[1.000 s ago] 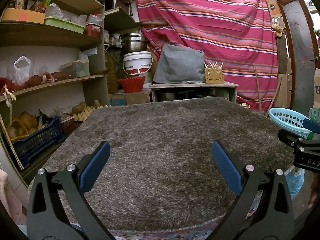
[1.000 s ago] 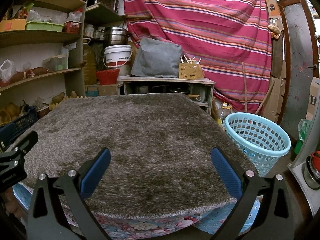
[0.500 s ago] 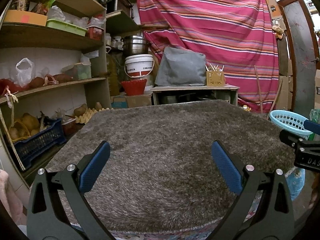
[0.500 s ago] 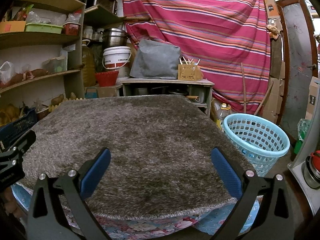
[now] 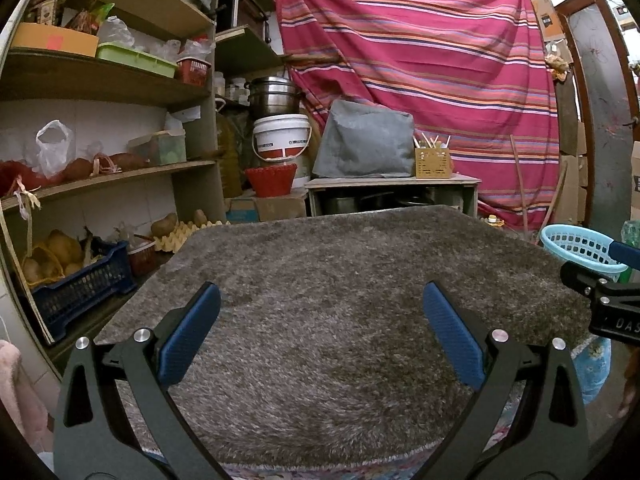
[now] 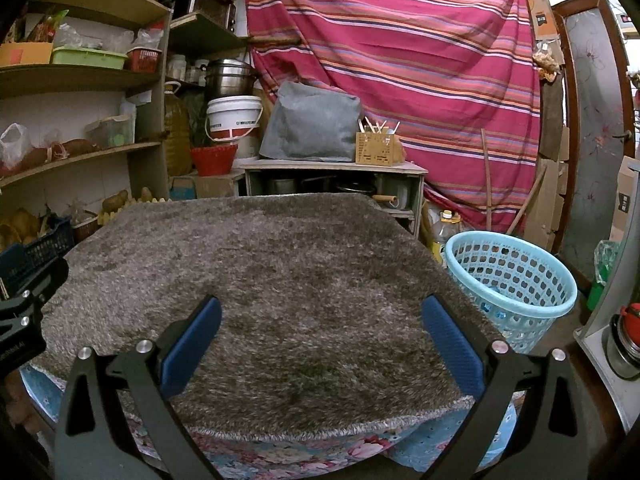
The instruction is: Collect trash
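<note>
A grey shaggy rug [image 5: 340,280] covers the table; it also shows in the right wrist view [image 6: 280,272]. I see no trash on it. A light blue plastic basket [image 6: 516,280] stands on the floor at the table's right; its rim shows in the left wrist view [image 5: 576,244]. My left gripper [image 5: 322,336] is open and empty over the rug's near part. My right gripper [image 6: 322,338] is open and empty over the near edge. Each gripper shows at the edge of the other's view.
Wooden shelves [image 5: 100,176] with bags, crates and produce stand at the left. A low cabinet [image 6: 332,180] with a grey cover and a white bucket [image 6: 234,116] stands behind the table. A striped red cloth [image 6: 420,60] hangs at the back. A metal kettle [image 6: 624,340] sits at the right.
Both views have dropped slightly and pulled back a little, so the table's far edge sits lower. Both grippers stay open and empty.
</note>
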Demonstrator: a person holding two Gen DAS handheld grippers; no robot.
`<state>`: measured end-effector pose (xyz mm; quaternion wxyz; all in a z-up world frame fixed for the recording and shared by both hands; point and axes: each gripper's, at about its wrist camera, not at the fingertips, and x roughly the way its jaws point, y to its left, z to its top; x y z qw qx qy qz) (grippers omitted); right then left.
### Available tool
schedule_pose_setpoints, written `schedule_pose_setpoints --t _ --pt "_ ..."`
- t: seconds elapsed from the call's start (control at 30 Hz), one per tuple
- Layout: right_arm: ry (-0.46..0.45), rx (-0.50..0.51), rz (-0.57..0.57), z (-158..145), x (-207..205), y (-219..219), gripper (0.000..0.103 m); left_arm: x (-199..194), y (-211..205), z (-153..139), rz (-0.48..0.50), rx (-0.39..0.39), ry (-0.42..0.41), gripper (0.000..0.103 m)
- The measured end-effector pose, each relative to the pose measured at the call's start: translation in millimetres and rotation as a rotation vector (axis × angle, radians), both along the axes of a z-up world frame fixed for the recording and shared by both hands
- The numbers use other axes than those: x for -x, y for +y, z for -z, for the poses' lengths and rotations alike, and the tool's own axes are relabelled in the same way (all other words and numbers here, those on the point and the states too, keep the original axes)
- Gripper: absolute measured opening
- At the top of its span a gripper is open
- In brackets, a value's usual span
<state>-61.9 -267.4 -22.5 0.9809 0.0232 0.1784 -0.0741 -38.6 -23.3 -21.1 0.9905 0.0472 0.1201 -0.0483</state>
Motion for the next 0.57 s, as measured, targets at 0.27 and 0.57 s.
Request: schedule_pose_setpoints --t 0.27,0.57 --pt "-0.003 -0.003 -0.002 -1.6 0.6 -1.1 0.099 -0.1 0.2 0.1 -0.002 0.002 0.001 0.098" --pt "-0.001 -0.003 -0.002 -2.5 0.8 0.0 0.099 -2.1 -0.1 0.7 0.002 0.026 0.024 0.098"
